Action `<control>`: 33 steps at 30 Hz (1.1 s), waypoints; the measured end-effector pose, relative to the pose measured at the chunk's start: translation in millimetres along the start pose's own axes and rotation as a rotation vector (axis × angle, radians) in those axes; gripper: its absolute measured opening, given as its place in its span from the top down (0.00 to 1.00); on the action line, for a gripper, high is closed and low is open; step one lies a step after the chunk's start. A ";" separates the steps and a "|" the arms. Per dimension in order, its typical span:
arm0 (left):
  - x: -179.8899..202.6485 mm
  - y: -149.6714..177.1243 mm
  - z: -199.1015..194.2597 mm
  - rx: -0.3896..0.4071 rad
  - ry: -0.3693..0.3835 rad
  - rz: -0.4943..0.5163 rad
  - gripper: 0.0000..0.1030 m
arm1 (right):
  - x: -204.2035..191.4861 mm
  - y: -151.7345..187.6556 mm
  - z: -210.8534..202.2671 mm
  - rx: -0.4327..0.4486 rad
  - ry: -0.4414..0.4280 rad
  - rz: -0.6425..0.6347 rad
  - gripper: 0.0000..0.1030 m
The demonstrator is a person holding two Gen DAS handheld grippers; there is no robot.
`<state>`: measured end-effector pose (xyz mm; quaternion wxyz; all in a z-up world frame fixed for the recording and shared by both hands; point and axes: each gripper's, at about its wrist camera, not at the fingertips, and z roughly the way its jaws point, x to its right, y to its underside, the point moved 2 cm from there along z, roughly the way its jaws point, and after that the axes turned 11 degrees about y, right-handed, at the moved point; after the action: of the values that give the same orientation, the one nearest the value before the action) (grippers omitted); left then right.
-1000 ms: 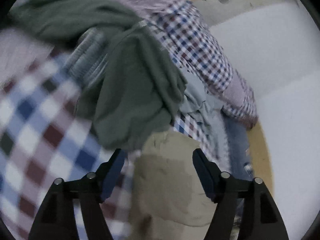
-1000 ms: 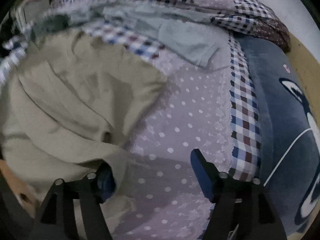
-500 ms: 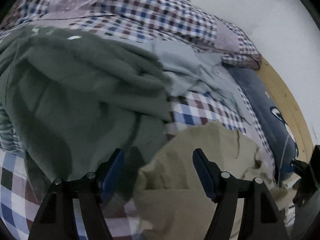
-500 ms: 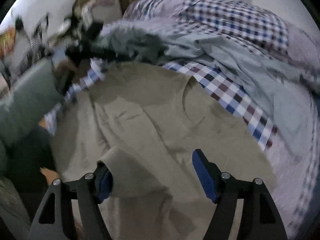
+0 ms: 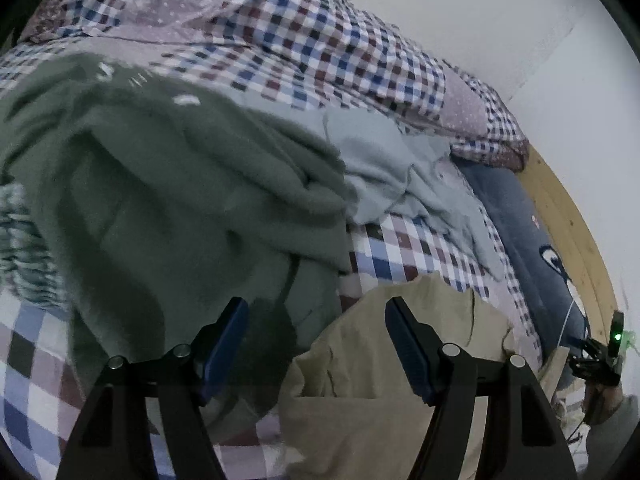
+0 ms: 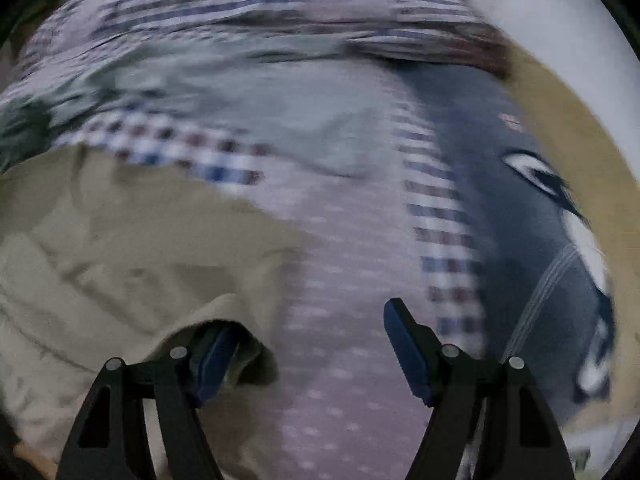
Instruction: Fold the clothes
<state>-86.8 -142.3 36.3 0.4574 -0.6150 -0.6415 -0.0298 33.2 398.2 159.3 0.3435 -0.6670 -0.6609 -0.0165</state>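
Observation:
A tan garment (image 5: 380, 380) lies crumpled at the near edge of the bed, partly between the fingers of my left gripper (image 5: 316, 320), which is open just above it. A dark green fleece (image 5: 180, 208) spreads to its left. Beyond both lies a pale grey-blue garment (image 5: 392, 176). In the blurred right wrist view the tan garment (image 6: 120, 248) fills the left side, and a fold of it drapes over the left finger of my right gripper (image 6: 310, 328). That gripper is open over the dotted lilac cover (image 6: 352, 280).
A checked bedspread (image 5: 320, 52) covers the bed. A navy cartoon-print cushion (image 5: 516, 240) (image 6: 500, 200) lies along the wooden bed frame (image 5: 568, 232) by the white wall (image 5: 520, 20). A green light (image 5: 618, 336) glows on the other gripper's housing at far right, above a grey sleeve (image 5: 616, 416).
The right wrist view has swung right, from the tan garment toward the navy cushion, with motion blur. The left view has crept slightly closer. Both grippers stay open.

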 end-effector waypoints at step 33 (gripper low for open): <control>67.0 176.6 -98.8 -0.070 -0.069 0.222 1.00 | 23.0 133.6 -73.3 0.082 -0.172 -0.001 1.00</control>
<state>123.4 -107.9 42.7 0.4138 -0.6986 -0.5834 0.0196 187.1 397.7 167.9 0.3125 -0.6509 -0.6886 0.0680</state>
